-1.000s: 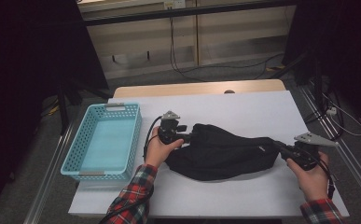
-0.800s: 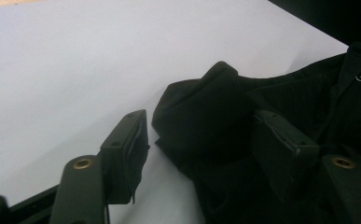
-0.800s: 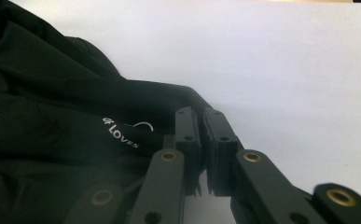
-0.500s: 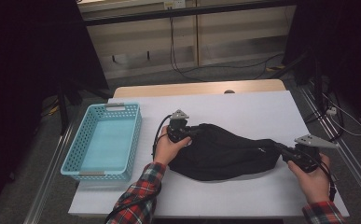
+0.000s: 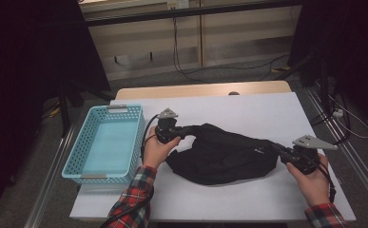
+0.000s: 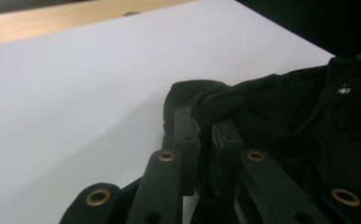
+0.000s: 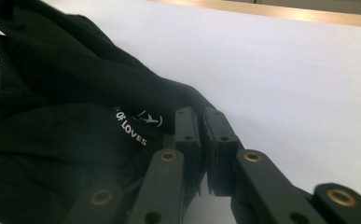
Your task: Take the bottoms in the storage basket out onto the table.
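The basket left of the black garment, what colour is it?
Light blue basket, with a perforated lattice wall; clearest in the high view.

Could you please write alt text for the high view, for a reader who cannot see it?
A person's two hands each hold a gripper clamped on opposite ends of a black garment lying on a white table: the left gripper at its left end, the right gripper at its right. A light blue basket sits to the left.

Dim room, table lit from above, near fingers blurred
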{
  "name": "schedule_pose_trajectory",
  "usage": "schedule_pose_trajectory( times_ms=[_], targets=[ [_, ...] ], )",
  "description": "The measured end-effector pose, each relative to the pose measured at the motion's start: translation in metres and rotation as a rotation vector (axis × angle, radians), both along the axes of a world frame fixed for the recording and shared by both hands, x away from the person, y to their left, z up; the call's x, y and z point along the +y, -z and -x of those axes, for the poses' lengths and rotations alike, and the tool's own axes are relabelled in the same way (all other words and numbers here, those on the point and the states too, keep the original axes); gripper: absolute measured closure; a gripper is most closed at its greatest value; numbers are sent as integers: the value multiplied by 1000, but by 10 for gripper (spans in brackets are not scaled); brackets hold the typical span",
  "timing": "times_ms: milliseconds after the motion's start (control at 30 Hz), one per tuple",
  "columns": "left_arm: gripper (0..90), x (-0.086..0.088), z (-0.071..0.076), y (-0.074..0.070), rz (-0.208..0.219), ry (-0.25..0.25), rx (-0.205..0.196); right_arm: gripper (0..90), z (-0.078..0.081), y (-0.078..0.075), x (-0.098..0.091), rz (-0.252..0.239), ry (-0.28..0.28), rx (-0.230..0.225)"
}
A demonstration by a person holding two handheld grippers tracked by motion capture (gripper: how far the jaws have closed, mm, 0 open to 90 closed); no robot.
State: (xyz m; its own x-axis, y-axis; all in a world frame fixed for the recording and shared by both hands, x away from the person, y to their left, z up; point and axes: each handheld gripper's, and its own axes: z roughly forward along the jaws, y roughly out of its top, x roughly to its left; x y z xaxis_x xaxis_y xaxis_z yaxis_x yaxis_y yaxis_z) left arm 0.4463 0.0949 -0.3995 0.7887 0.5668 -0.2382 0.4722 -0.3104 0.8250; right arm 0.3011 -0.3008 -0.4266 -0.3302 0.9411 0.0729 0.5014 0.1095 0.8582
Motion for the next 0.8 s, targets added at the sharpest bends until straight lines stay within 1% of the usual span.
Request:
schedule_pose_trajectory(
  times_ms=[33,67,100,133,233,333,367,433,467,500,567,600,633,667,733,800],
  targets=[
    [839,4,1,-3,1,-8,-4,855,-2,0,4,-1,-10,0],
    [839,4,1,-3,1,-8,-4,855,-2,0,4,-1,-10,0],
    [840,11,4,-8,-4,-23,-12,856,-5,0,12,7,-32,-1],
    [840,14,5,-9,-6,-30,-18,855,-7,1,16,9,-40,-2],
    [841,24,8,-11,-14,-56,-16,855,-13,1,26,15,-67,-10],
    [842,34,10,-11,-29,-83,-12,851,-18,2,37,20,-97,-7],
    [842,36,12,-10,-29,-87,-6,851,-19,3,40,27,-109,7],
    [842,40,14,-7,-42,-85,3,845,-22,9,45,62,-122,44],
    [841,40,14,-7,-42,-85,3,837,-24,11,47,70,-133,59],
    [842,42,15,-3,-47,-89,14,831,-25,14,49,74,-141,77],
    [842,43,16,-1,-54,-88,21,809,-26,18,52,90,-155,101],
    [842,43,16,-1,-54,-88,21,809,-26,18,52,90,-155,101],
    [842,42,17,-1,-54,-89,21,749,-26,19,54,98,-155,113],
    [842,42,17,-1,-54,-89,21,722,-25,19,53,100,-145,108],
    [842,42,16,-1,-54,-85,19,675,-25,16,49,78,-116,88],
    [841,42,16,0,-55,-83,21,646,-25,13,42,38,-79,69]
  ],
)
